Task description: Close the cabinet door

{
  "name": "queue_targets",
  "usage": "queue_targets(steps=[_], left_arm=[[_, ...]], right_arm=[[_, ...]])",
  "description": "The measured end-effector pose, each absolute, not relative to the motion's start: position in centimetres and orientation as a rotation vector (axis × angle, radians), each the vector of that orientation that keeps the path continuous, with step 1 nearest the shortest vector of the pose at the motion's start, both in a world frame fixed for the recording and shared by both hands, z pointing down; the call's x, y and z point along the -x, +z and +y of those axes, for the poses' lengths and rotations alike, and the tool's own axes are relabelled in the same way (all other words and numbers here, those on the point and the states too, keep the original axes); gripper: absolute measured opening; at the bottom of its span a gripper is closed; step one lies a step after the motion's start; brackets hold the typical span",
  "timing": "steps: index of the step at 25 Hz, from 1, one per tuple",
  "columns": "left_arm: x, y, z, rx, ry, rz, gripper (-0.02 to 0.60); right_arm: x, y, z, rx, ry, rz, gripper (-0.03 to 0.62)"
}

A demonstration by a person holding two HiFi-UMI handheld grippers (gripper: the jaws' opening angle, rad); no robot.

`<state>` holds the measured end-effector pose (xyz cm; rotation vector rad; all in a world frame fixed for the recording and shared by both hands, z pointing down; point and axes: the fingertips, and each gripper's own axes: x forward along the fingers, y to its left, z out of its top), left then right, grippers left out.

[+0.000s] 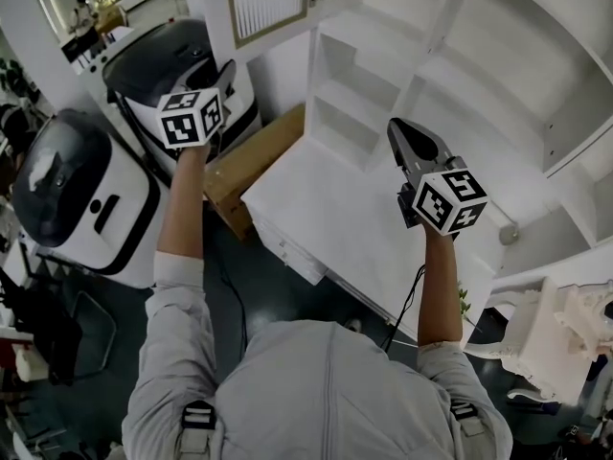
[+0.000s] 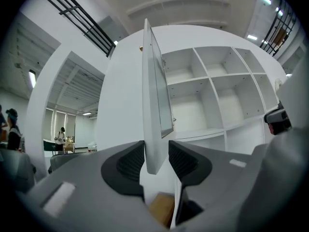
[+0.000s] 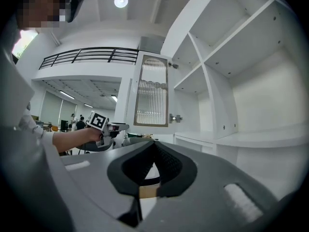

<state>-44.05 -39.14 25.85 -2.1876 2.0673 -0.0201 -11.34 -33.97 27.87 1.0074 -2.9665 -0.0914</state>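
Though white alike, countertop point(image 1: 330, 220) and cabinet point(image 1: 506, 54).

Cabinet door point(image 1: 266, 3) left of shelves point(image 1: 498, 56).

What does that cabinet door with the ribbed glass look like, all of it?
The cabinet door is white with a ribbed glass pane in a tan frame; a metal hinge joins it to the white shelving. It stands upright, swung open. Its thin edge lines up between the open jaws of the left hand-held gripper, with gaps either side, so nothing seems to grip it.
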Motion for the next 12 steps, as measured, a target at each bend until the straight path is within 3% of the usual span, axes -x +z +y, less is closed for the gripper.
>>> queue_targets(steps=[6,12], left_arm=[[44.9,25.5,-39.5,2.166,0.064,2.129,0.103],[43.8,25.6,-39.1,2.146,0.081,2.158,0.095]], right_arm=[[10.3,27.6,-34.6,-0.981,0.011,-3.033,0.002],[8.3,27.4,-35.1,-1.04,-0.021,-3.012,0.002]])
